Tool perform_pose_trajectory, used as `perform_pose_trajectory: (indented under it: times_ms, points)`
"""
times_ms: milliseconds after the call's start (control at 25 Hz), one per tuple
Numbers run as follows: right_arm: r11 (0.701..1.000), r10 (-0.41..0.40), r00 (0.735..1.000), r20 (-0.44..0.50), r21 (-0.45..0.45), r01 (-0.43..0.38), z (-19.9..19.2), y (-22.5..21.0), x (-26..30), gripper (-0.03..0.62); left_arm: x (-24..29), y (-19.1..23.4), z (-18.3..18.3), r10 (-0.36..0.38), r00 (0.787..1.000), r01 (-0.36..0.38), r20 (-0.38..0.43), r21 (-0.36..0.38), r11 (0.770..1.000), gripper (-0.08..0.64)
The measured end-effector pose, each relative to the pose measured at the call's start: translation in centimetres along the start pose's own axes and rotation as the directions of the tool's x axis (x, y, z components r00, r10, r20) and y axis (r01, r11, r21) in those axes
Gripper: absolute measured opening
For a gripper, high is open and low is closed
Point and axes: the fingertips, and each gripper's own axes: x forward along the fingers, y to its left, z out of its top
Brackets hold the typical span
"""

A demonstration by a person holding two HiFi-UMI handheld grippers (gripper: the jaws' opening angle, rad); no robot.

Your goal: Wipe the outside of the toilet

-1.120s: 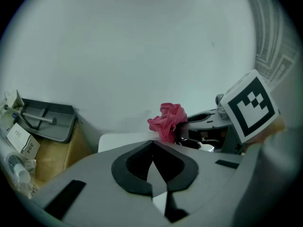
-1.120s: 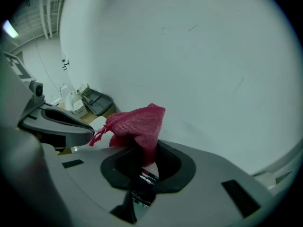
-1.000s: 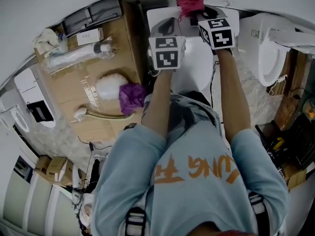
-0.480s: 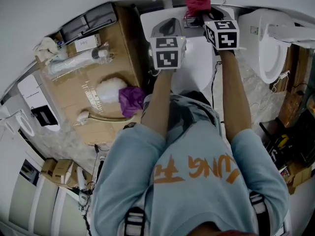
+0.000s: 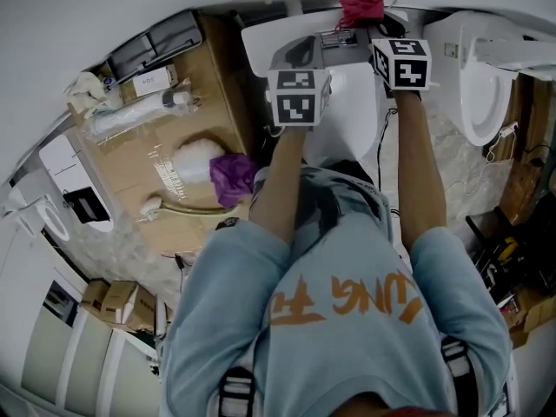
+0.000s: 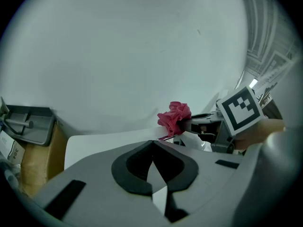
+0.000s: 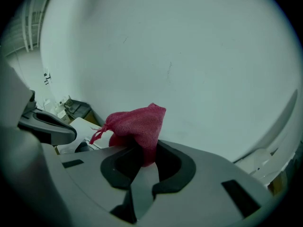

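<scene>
— Well, what lies nearest us on the cardboard to our left?
— A purple cloth, beside a white fluffy brush.
— And our left hand-held gripper?
— Jaws pressed together on nothing, over the white toilet tank.
— Our right hand-held gripper?
— Farther on, we clamp the red cloth at the tank's far edge, by the wall.
</scene>
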Motion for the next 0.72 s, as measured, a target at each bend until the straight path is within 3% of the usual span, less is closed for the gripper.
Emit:
perform_pose_trajectory:
  times_ms: [280, 480, 720]
  points:
    - [0.997, -0.048, 0.999, 0.005, 0.054, 0.048, -1.2, -2.8, -1.2, 0.077, -0.3, -0.7, 0.4, -0.002, 1.0, 0.002, 0.01, 0.009, 1.0, 0.025]
    - [0.992, -0.09, 0.996, 0.0, 0.092, 0.089, -2.3, -4.9, -2.1, 0.077, -0.2, -2.6, 0.5, -0.061, 0.998, 0.06, 0.025, 0.028, 0.998, 0.026]
    - [0.977, -0.151, 0.988, -0.027, 0.149, 0.153, -3.8, -7.3, -3.5, 0.077, -0.4, -3.4, 0.1, -0.073, 0.997, 0.073, 0.006, 0.051, 0.996, 0.025]
